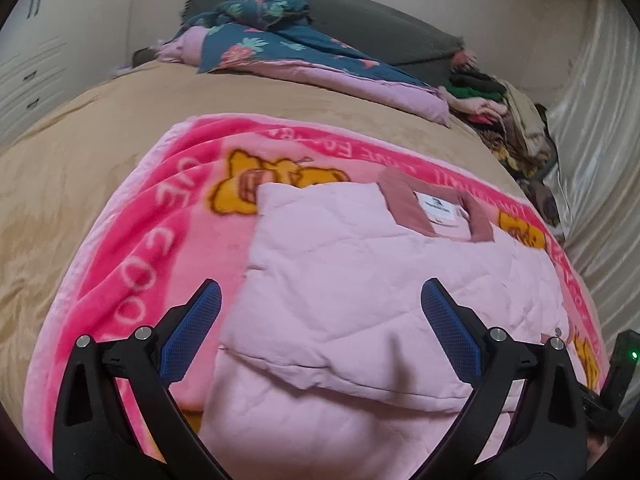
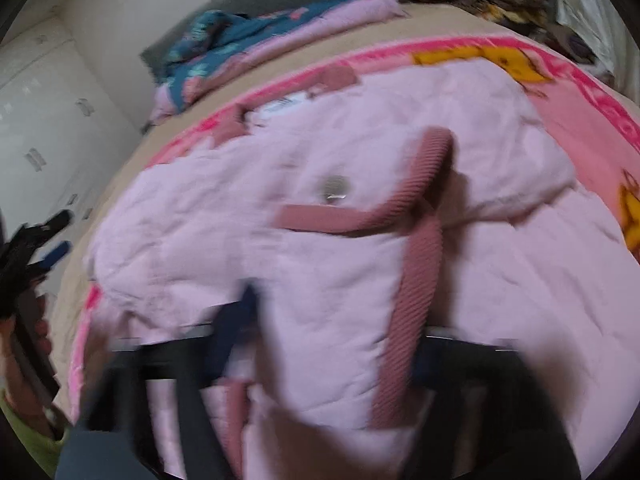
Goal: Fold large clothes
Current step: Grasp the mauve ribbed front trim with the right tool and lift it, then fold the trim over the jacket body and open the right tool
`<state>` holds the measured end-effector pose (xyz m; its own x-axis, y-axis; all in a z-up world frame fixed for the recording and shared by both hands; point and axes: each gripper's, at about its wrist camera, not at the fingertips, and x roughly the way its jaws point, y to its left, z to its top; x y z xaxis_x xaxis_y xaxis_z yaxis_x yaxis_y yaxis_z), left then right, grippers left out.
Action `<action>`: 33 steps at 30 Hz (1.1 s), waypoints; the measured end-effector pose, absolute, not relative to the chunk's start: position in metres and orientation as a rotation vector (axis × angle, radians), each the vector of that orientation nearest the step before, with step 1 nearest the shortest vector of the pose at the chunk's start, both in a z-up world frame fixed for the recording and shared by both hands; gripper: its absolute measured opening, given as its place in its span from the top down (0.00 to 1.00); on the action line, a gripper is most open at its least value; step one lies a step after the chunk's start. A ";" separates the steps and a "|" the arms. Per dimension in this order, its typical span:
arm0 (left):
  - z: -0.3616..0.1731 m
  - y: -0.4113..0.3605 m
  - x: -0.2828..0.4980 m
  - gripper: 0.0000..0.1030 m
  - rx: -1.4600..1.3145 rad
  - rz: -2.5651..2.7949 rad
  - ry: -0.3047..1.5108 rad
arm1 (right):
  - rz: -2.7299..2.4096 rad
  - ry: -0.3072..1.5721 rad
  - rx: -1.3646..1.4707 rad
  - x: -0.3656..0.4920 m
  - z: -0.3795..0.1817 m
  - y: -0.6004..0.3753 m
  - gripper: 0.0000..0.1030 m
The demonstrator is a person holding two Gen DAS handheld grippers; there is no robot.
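A pale pink quilted jacket [image 1: 360,280] with dusty-rose ribbed trim lies on a bright pink cartoon blanket [image 1: 168,216] on the bed. One side is folded over the middle; the collar and white label [image 1: 436,206] point away. My left gripper [image 1: 320,320] is open and empty just above the jacket's near part. In the right wrist view the jacket [image 2: 320,220] fills the frame, with a metal snap [image 2: 334,188] and ribbed trim [image 2: 416,272]. My right gripper [image 2: 332,344] is heavily blurred, its jaws apart over the cloth; a grip cannot be told.
A tan bedcover [image 1: 100,140] lies under the blanket. A teal floral quilt [image 1: 280,44] and a heap of clothes [image 1: 508,112] sit at the far side. White wardrobe doors [image 1: 36,60] stand left, a pale curtain [image 1: 592,160] right.
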<state>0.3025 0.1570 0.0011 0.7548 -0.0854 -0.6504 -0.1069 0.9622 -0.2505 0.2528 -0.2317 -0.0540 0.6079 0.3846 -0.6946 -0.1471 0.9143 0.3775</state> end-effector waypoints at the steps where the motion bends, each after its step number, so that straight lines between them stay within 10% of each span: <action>1: 0.001 0.161 0.303 0.09 -0.293 0.018 0.716 | 0.320 0.846 0.279 0.251 -0.048 -0.229 0.78; 12: 0.000 0.151 0.307 0.09 -0.287 -0.005 0.710 | 0.281 0.614 0.042 0.277 0.043 -0.224 0.83; 27: -0.011 0.110 0.317 0.09 -0.189 -0.088 0.733 | 0.200 0.737 0.070 0.312 -0.003 -0.242 0.81; 33: -0.017 0.094 0.321 0.30 -0.155 -0.127 0.732 | 0.155 0.762 0.059 0.317 -0.016 -0.247 0.64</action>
